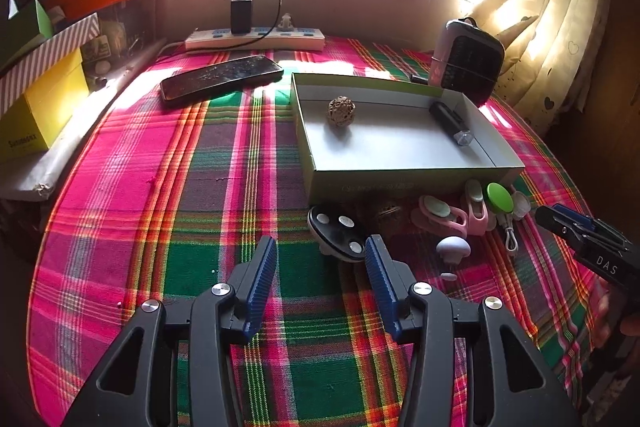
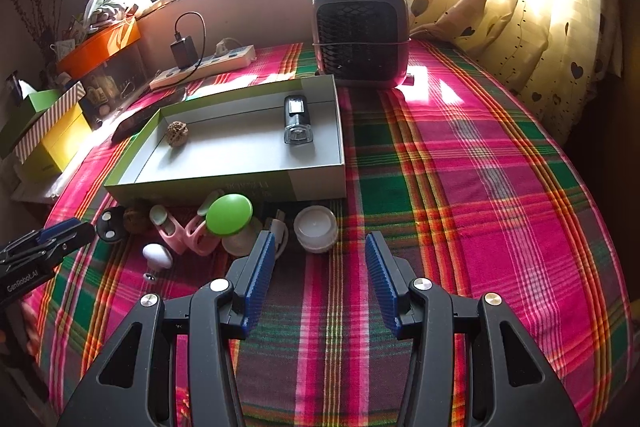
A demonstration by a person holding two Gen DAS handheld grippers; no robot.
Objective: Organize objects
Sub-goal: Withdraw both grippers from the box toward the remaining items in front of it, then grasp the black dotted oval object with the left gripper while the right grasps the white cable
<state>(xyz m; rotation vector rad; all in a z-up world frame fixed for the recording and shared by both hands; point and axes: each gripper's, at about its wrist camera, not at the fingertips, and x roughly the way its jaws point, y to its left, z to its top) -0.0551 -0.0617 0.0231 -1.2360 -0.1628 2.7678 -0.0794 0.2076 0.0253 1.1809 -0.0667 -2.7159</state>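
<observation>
An open grey box (image 1: 320,169) (image 2: 324,179) holds a walnut (image 1: 341,110) (image 2: 176,133) and a black torch (image 1: 450,122) (image 2: 296,120). In front of it lie a black massager (image 1: 340,233) (image 2: 110,223), another walnut (image 2: 136,221), pink clips (image 1: 442,217) (image 2: 192,235), a green-topped item (image 1: 499,197) (image 2: 230,215), a white round case (image 2: 315,229), a white cable (image 1: 510,235) and a pale mushroom-shaped item (image 1: 453,249) (image 2: 157,255). My left gripper (image 1: 321,259) is open just short of the massager. My right gripper (image 2: 320,255) is open just short of the white case.
A phone (image 1: 222,79), a power strip with a charger (image 1: 256,37) (image 2: 204,67) and a small fan (image 1: 466,61) (image 2: 360,35) sit behind the box on the plaid cloth (image 1: 160,227). Stacked boxes (image 1: 40,99) stand at left, curtains (image 2: 540,7) at right.
</observation>
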